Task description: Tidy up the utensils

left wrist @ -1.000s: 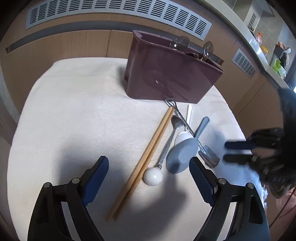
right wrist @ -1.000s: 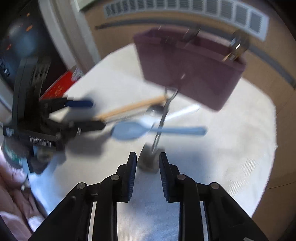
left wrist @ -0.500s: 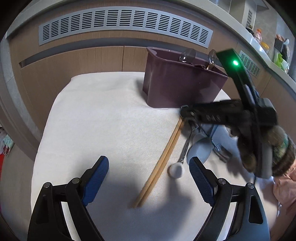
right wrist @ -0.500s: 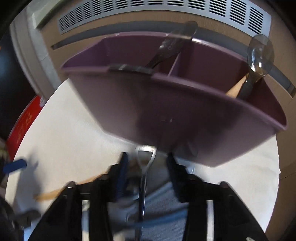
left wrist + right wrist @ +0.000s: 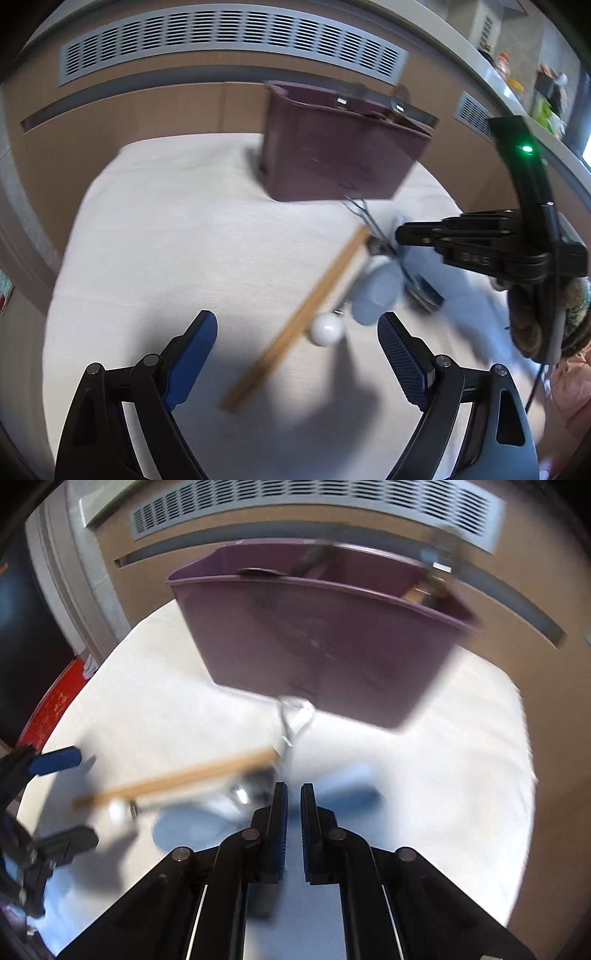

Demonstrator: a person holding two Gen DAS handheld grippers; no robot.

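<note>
Right gripper (image 5: 292, 805), dropping mid-frame over the whisk (image 5: 293, 716), is closing to nearly shut; grip unclear. Left gripper (image 5: 297, 345) is staying wide apart.

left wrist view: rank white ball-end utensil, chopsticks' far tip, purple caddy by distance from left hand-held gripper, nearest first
From the left hand-held gripper:
1. White ball-end utensil, just ahead, toward the right finger.
2. Chopsticks' far tip, mid-cloth, right of centre.
3. Purple caddy, at the cloth's back edge.
</note>
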